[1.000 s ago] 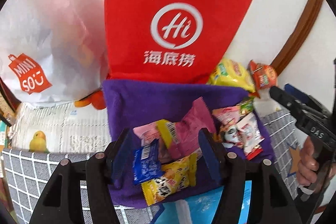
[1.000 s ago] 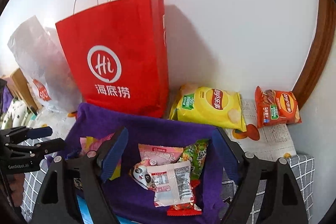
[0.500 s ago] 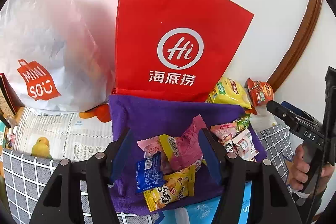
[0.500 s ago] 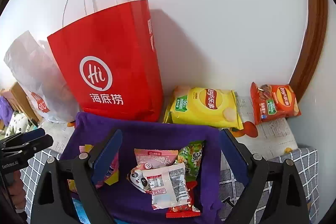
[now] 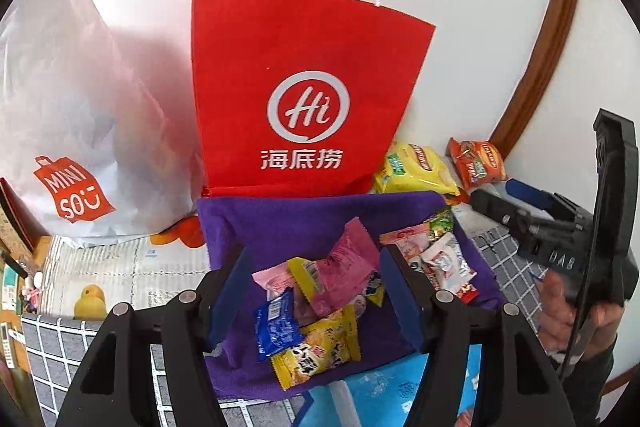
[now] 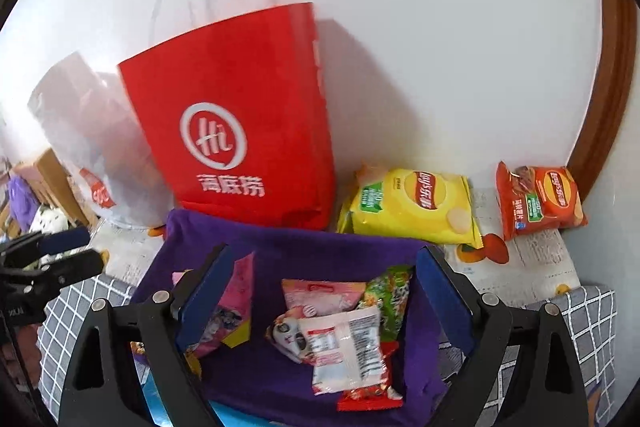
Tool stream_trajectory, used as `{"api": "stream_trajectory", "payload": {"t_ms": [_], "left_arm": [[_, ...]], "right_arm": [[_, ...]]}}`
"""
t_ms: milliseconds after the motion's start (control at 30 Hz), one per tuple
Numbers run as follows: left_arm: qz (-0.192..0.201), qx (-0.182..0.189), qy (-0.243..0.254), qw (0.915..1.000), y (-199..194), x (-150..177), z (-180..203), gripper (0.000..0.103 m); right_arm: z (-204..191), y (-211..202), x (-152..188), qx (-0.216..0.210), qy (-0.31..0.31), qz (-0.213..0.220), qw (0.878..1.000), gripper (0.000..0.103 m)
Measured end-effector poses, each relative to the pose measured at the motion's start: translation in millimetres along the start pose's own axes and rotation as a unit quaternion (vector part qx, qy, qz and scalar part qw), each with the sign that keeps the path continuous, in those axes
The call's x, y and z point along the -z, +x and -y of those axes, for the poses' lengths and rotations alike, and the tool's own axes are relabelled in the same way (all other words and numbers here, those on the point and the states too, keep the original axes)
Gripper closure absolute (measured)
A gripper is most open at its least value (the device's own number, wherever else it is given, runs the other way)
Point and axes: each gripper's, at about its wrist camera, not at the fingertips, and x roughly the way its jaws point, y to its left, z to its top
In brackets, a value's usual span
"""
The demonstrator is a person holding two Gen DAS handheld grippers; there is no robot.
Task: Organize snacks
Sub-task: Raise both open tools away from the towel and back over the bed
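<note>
Purple cloth [image 5: 280, 227] is spread near the red bag [image 5: 304, 87] – snacks [image 5: 320, 291] are piled on it, prob. for sorting. Left gripper [image 5: 316, 299] is seen opening, empty, above the pile; right gripper [image 6: 324, 307] is held wide, nothing pinched.

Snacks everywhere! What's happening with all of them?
A person is sorting snacks with a two-finger gripper in each hand. Small snack packets lie in piles on a purple cloth. The left gripper hangs over one pile with nothing pinched, its jaws opening a little. The right gripper is open over the other pile and holds nothing. A red paper bag stands behind the cloth, with a yellow chip bag and an orange chip bag beside it.
</note>
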Motion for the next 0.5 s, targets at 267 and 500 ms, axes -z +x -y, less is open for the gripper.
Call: {"api": "stream_trajectory", "payload": {"t_ms": [267,500], "left_arm": [[0.02,0.01,0.01,0.9997,-22,0,13,0.039],[0.019,0.045,0.019,0.9986,-59,-5,31,0.039]], "right_arm": [[0,-35,16,0.005,0.017,-0.004,1.0,0.011],[8,-88,49,0.021,0.029,-0.023,0.999,0.015]]}}
